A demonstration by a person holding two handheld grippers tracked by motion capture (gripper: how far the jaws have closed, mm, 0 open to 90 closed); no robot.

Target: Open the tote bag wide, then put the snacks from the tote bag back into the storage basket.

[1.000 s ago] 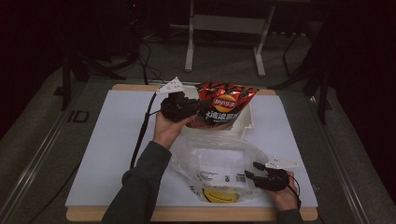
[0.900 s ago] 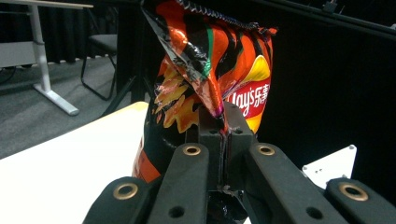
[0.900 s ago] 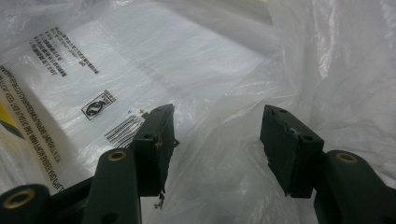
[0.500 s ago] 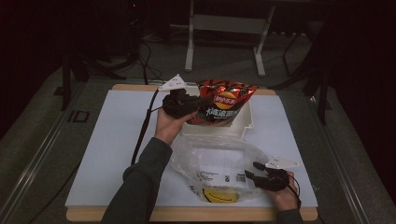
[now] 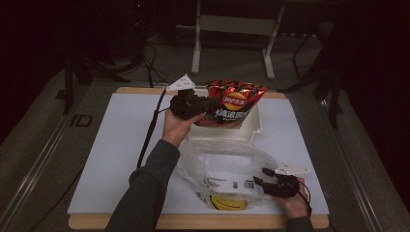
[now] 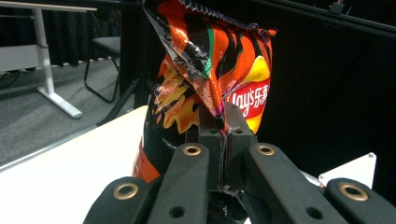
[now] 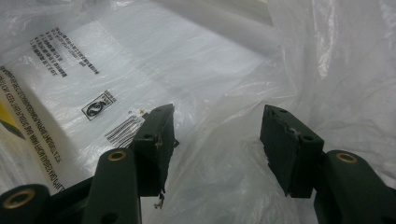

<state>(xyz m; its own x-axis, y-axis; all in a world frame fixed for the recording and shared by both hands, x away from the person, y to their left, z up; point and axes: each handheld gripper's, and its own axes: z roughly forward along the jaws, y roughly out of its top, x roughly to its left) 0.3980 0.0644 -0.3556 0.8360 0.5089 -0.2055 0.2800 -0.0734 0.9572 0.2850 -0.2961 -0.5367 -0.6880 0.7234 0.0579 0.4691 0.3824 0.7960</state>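
1. A white table top (image 5: pixel 111 159) with a wooden edge stands in a dark room; grey floor surrounds it, and the legs of a pale stand (image 5: pixel 196 53) rise beyond the far edge.
2. At the left, a person's sleeved forearm (image 5: pixel 145 188) reaches forward from the near edge, its black cable trailing across the white surface.
3. The left gripper (image 5: pixel 205 104) is clenched on a crimped edge of a red-and-orange chip bag (image 5: pixel 232 104), its jaws pressed together on the foil in the left gripper view (image 6: pixel 219 135).
4. The chip bag hangs tilted over the left side of a white bin (image 5: pixel 254 128) at the far middle of the table; whether it touches the bin cannot be told.
5. Just in front of the bin lies a crumpled clear plastic bag (image 5: pixel 222 164) with printed text, a barcode and a yellow mark.
6. At the right, the right gripper (image 5: pixel 263 176) rests at the plastic bag's near right edge, jaws spread apart and gripping nothing, film lying between them (image 7: pixel 215 140).
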